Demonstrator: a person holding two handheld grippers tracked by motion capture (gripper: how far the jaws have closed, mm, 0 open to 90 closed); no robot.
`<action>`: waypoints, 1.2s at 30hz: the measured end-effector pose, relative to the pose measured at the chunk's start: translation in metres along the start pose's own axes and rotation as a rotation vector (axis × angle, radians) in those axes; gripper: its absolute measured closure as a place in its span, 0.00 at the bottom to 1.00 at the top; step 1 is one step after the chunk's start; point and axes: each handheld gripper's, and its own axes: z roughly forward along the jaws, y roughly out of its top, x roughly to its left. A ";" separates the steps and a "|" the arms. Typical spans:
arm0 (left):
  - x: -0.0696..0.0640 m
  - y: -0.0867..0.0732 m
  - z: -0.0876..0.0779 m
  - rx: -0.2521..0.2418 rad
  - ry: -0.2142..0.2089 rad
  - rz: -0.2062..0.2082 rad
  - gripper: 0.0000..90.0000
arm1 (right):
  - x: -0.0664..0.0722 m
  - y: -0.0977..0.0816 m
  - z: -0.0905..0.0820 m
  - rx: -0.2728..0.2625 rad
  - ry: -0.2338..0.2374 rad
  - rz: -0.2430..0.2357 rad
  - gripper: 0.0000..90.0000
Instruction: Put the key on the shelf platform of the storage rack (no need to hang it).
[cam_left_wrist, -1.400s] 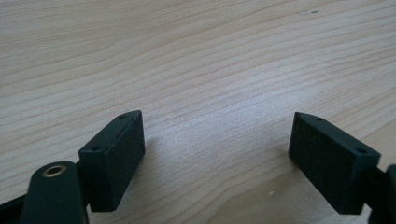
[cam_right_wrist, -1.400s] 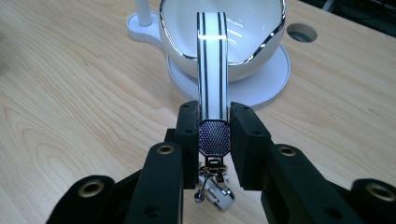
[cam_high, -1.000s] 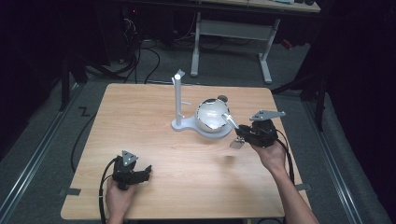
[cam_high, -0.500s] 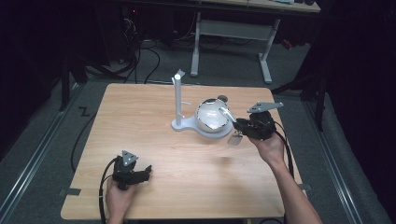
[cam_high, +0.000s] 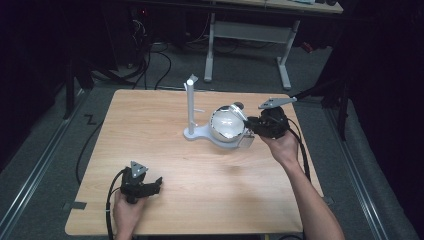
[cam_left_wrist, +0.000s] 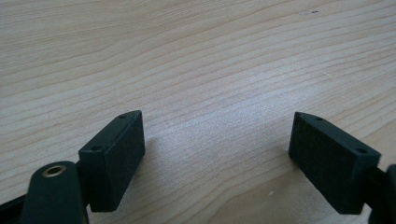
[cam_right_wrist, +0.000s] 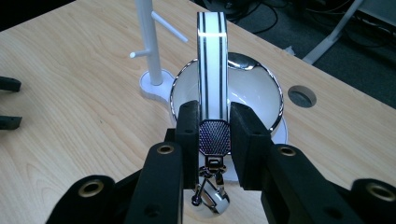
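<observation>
I keep the right hand-held gripper (cam_right_wrist: 212, 135) pinching the striped strap (cam_right_wrist: 211, 65) at its mesh end, centre frame, so it hangs above the chrome bowl (cam_right_wrist: 243, 88) near the white peg stand (cam_right_wrist: 149, 51). The left hand-held gripper (cam_left_wrist: 217, 154) rests spread on the counter (cam_left_wrist: 196, 56), lower left of the high view.

Both matte black two-jaw grippers, left (cam_high: 150, 186) and right (cam_high: 251, 126), carry a grey three-cornered plate on top and trail a black cable behind. Brass-ringed screw holes dot the arms below the blocky rectangular pads (cam_left_wrist: 114, 156). Forearms bare, no sleeves.
</observation>
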 end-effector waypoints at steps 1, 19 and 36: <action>0.000 0.000 0.000 0.000 0.000 0.000 0.21 | 0.000 0.002 0.001 -0.001 0.000 0.000 0.83; 0.000 0.000 -0.001 0.002 -0.008 0.004 0.22 | 0.000 0.023 0.023 -0.030 0.008 -0.002 0.83; 0.000 0.000 -0.001 0.002 -0.008 0.002 0.23 | -0.003 0.034 0.053 -0.019 -0.024 0.004 0.83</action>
